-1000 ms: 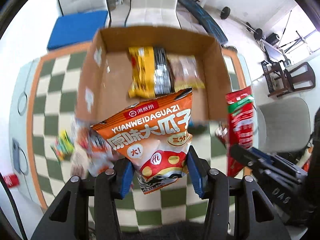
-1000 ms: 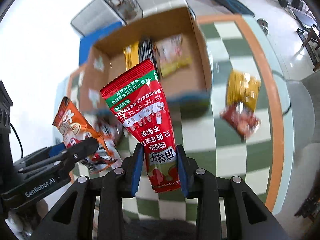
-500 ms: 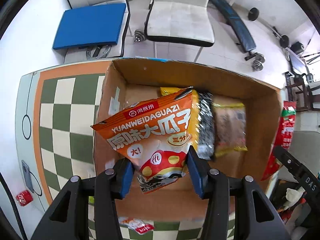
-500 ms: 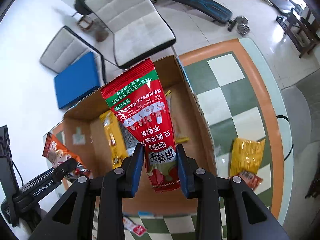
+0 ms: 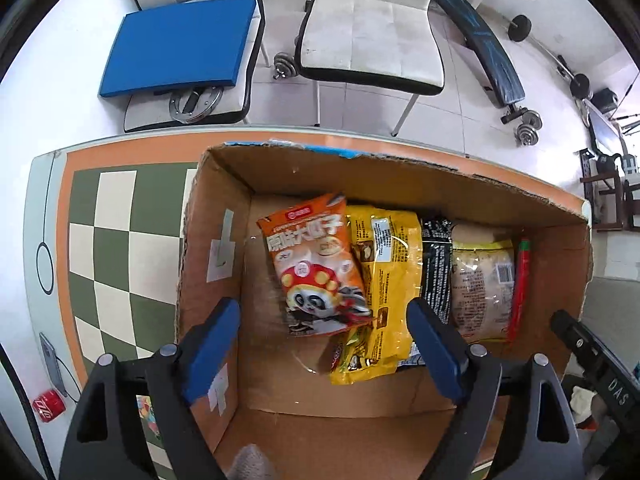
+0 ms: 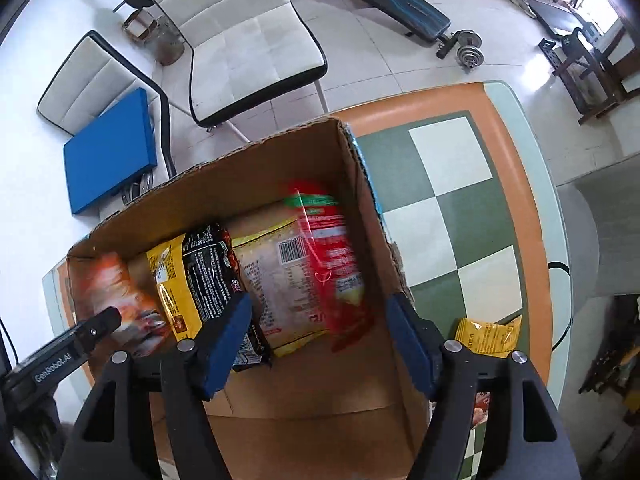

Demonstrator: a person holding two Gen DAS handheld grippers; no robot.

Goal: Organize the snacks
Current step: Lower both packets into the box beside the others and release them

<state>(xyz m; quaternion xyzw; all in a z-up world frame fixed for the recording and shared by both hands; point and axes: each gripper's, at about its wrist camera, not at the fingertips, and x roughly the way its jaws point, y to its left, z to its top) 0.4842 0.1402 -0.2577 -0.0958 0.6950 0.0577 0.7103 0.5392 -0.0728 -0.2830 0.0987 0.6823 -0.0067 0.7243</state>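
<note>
An open cardboard box (image 5: pixel 216 216) (image 6: pixel 372 208) stands on the checkered table. My left gripper (image 5: pixel 324 344) is open above it; the orange sunflower-seed packet (image 5: pixel 316 264) lies inside, free of the fingers, partly on a yellow packet (image 5: pixel 388 280). My right gripper (image 6: pixel 320 340) is open; the red snack packet (image 6: pixel 332 252) is blurred, lying in the box by its right wall, seen edge-on in the left wrist view (image 5: pixel 520 280). A black packet (image 6: pixel 212 272) and a pale packet (image 6: pixel 280 276) lie between them.
A yellow packet (image 6: pixel 488 336) lies on the table right of the box. A red can (image 5: pixel 48 404) and a phone (image 5: pixel 52 356) sit at the table's left edge. Two white chairs (image 5: pixel 368 20) and a blue cushion (image 5: pixel 180 44) stand beyond the table.
Both grippers opened over the box. The orange packet and the red packet dropped out of the fingers into the box.
</note>
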